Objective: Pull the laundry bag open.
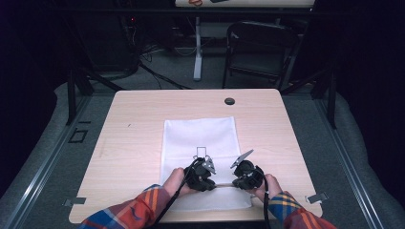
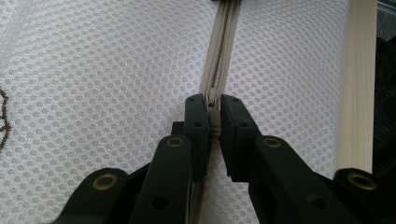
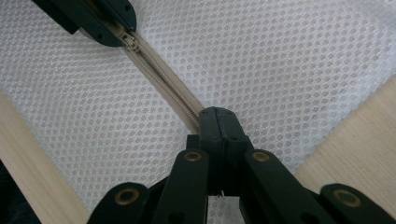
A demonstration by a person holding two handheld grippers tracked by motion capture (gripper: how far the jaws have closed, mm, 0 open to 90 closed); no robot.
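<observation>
A white mesh bag (image 1: 200, 136) lies flat on the light wooden table (image 1: 138, 124), and its beige zipper (image 3: 163, 91) runs along the edge nearest the person. In the left gripper view, my left gripper (image 2: 214, 109) is shut on the zipper slider (image 2: 212, 100). My right gripper (image 3: 215, 116) is shut on the zipper tape a short way along the closed teeth, facing the left gripper (image 3: 105, 21). In the high view the left gripper (image 1: 206, 180) and right gripper (image 1: 241, 180) sit close together at the bag's near edge.
A black round grommet (image 1: 229, 101) sits near the table's far edge. A small black outlined rectangle (image 1: 201, 151) is printed on the bag. Beyond the table stand a black folding chair (image 1: 260, 47) and a white table leg (image 1: 197, 52). The table edge (image 2: 357, 88) runs close beside the bag.
</observation>
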